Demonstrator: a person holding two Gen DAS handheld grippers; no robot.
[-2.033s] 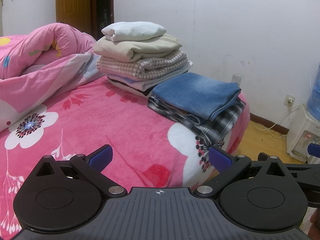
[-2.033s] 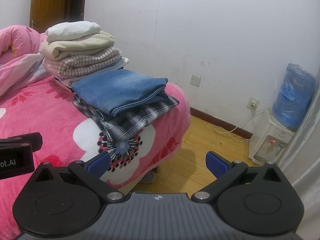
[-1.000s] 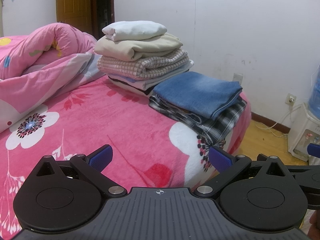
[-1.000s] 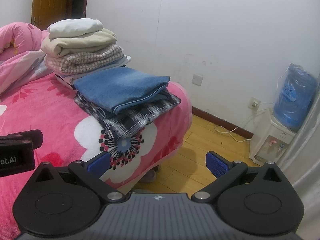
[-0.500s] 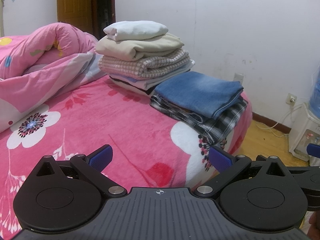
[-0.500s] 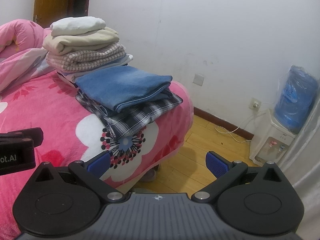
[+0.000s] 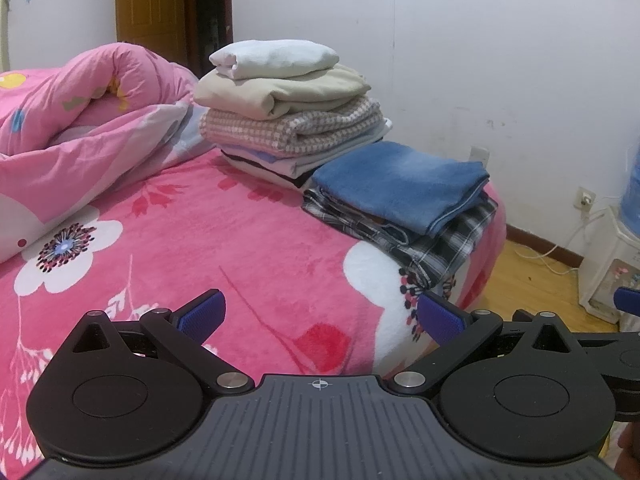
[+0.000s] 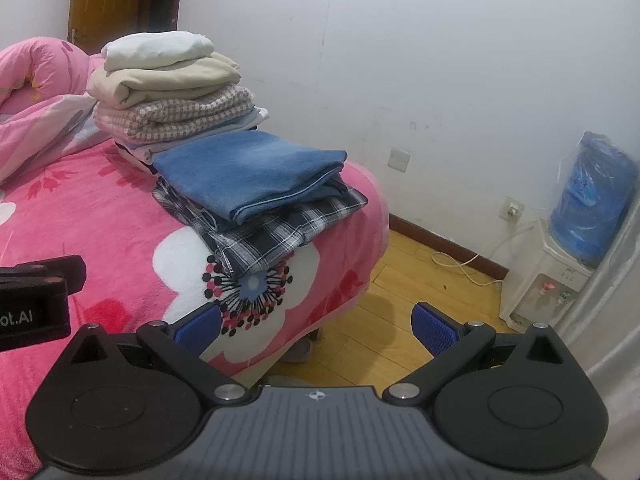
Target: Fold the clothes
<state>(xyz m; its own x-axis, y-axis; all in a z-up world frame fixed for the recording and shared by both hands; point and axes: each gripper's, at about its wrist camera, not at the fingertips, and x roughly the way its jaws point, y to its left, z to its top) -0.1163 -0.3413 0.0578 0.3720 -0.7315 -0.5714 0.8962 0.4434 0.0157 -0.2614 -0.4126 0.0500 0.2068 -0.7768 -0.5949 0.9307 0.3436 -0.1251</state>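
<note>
1. White plastered walls (image 8: 440, 60) enclose a bedroom; a bed with a pink floral fleece blanket (image 7: 224, 248) fills the near ground, and a yellow wooden floor (image 8: 400, 280) lies beyond its corner.
2. Left hand-held gripper (image 7: 320, 316): jaws spread wide, nothing between them, held above the blanket.
3. Right hand-held gripper (image 8: 316, 326): jaws likewise spread and empty, held over the bed's corner and the floor.
4. Folded blue denim garment (image 7: 400, 184) lies on top of a folded dark plaid shirt (image 7: 452, 244) at the bed's far corner.
5. Just behind, touching it, stands a taller pile of folded clothes (image 7: 288, 120), a white piece uppermost, then beige, then pink-checked.
6. Rumpled pink quilt (image 7: 80, 120) lies to the left of the pile.
7. White water dispenser with a blue bottle (image 8: 588, 216) stands by the wall, right.
</note>
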